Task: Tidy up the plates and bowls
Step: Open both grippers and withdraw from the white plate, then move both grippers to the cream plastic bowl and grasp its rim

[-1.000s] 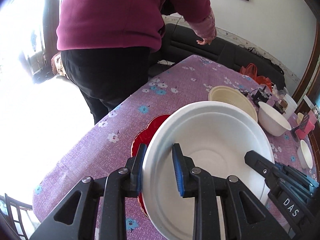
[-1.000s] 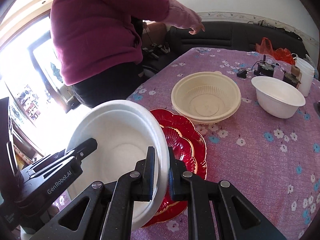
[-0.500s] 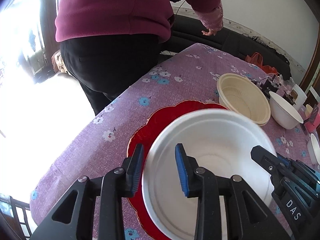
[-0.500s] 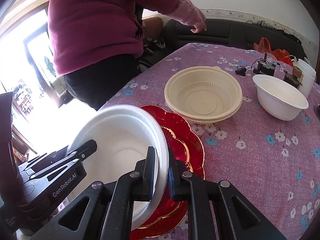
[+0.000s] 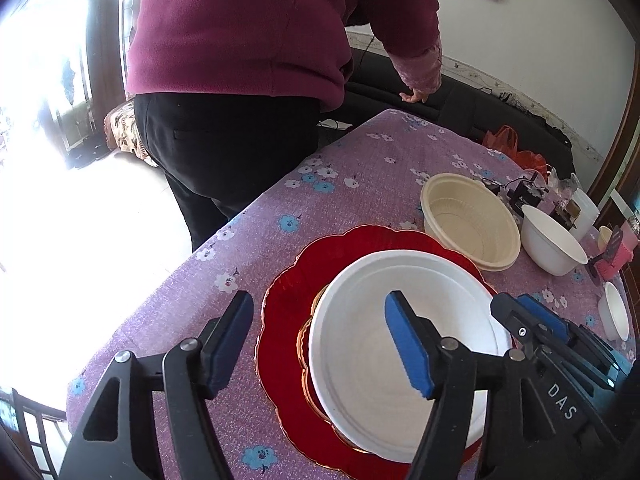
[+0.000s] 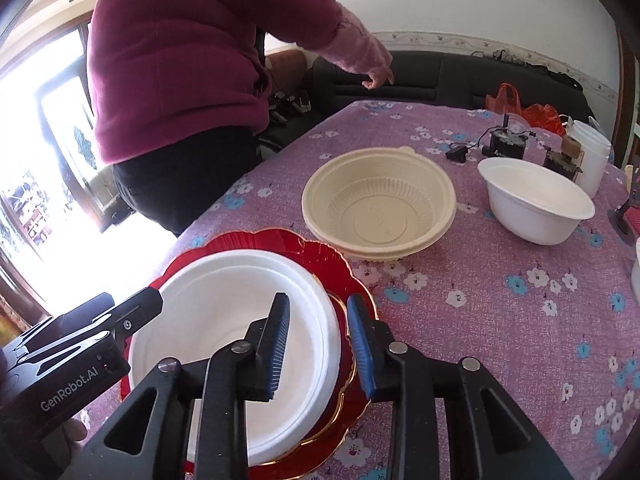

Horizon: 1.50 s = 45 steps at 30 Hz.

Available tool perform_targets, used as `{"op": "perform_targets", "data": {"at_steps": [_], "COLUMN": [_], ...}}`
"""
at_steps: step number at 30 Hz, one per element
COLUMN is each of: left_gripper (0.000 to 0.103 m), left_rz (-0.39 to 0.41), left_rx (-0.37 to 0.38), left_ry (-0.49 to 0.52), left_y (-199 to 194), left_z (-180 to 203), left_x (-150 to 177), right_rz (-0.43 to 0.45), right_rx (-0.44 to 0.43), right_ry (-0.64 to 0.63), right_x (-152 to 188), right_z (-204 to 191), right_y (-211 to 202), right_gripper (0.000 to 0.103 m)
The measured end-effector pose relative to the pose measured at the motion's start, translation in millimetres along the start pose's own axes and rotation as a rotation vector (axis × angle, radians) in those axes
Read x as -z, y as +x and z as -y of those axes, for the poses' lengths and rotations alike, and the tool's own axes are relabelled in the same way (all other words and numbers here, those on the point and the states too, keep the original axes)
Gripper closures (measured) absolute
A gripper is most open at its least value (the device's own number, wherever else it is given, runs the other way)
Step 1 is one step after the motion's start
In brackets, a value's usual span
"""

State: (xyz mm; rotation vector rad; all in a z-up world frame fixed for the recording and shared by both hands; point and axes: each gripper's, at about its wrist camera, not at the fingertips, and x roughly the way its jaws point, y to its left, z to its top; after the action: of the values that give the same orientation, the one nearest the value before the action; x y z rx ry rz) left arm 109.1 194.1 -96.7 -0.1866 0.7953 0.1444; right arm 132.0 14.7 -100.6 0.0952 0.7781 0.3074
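A white foam plate (image 5: 360,344) (image 6: 224,300) lies flat on a small gold-rimmed red plate, which sits on a large scalloped red plate (image 5: 288,300) (image 6: 320,252). My left gripper (image 5: 320,304) straddles the white plate's near-left rim. Its jaws are opening and its pads stand well off the rim. My right gripper (image 6: 318,302) straddles the plate's right rim. Its jaws are opening too, with a gap on either side of the rim. Beyond the red plates stand a cream ribbed bowl (image 5: 472,220) (image 6: 380,208) and a white bowl (image 5: 552,244) (image 6: 536,208).
A person in a magenta sweater (image 5: 260,40) stands at the table's far left edge, one hand reaching toward a black sofa (image 6: 440,76). At the far right are a small white bowl (image 5: 614,316), a white tub (image 6: 592,156), small electronics with cables (image 6: 504,144) and an orange bag (image 6: 520,106).
The white plate came down from its tilted, held position and now lies on the red plates. Both grippers have let go of its rim and their jaws have spread.
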Motion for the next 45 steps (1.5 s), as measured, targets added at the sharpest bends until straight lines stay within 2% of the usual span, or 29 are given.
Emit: {"op": "perform_targets", "data": {"at_steps": [4,7,10,13,17,22,29,37,39,41,43,45], "left_gripper": [0.028,0.021,0.019,0.016,0.016,0.016,0.016,0.016,0.016,0.016,0.016,0.016], "left_rz": [0.055,0.121,0.189,0.238,0.258,0.254,0.231,0.185,0.164,0.122,0.086,0.069], "left_rx": [-0.042,-0.110,-0.156,-0.164,-0.135,-0.097,-0.049,-0.004,0.021,0.079,0.136,0.158], "left_ry": [0.013,0.057,0.117,0.175,0.235,0.287,0.324,0.335,0.337,0.328,0.301,0.266], "left_y": [-17.2,-33.9,-52.7,-68.6,-83.1,-93.9,-99.9,-99.4,-98.0,-96.6,-95.5,-94.5], "left_z": [4.7,15.5,30.3,46.2,66.3,85.7,108.4,121.0,121.1,117.8,110.8,102.2], "left_x": [0.9,2.7,6.5,12.1,19.9,28.0,37.8,41.3,36.8,26.9,10.8,-8.5], "right_rz": [0.054,0.091,0.116,0.136,0.154,0.188,0.243,0.248,0.248,0.249,0.249,0.250], "right_rx": [0.009,0.012,0.009,0.015,0.013,0.016,0.040,0.051,0.058,0.069,0.081,0.093], "right_ry": [0.021,0.045,0.067,0.077,0.106,0.126,0.151,0.215,0.225,0.228,0.229,0.230], "right_x": [-0.2,2.0,6.3,11.5,18.3,26.3,33.2,35.2,34.5,32.2,28.6,24.7], "right_z": [5.2,12.5,20.0,26.2,37.5,50.6,73.9,108.4,114.8,121.3,127.9,133.0], "right_y": [-20.3,-37.7,-53.7,-67.2,-85.6,-108.6,-136.7,-146.5,-146.5,-147.1,-147.4,-147.7], "right_gripper": [0.063,0.058,0.056,0.055,0.053,0.052,0.044,0.044,0.044,0.044,0.044,0.044]}}
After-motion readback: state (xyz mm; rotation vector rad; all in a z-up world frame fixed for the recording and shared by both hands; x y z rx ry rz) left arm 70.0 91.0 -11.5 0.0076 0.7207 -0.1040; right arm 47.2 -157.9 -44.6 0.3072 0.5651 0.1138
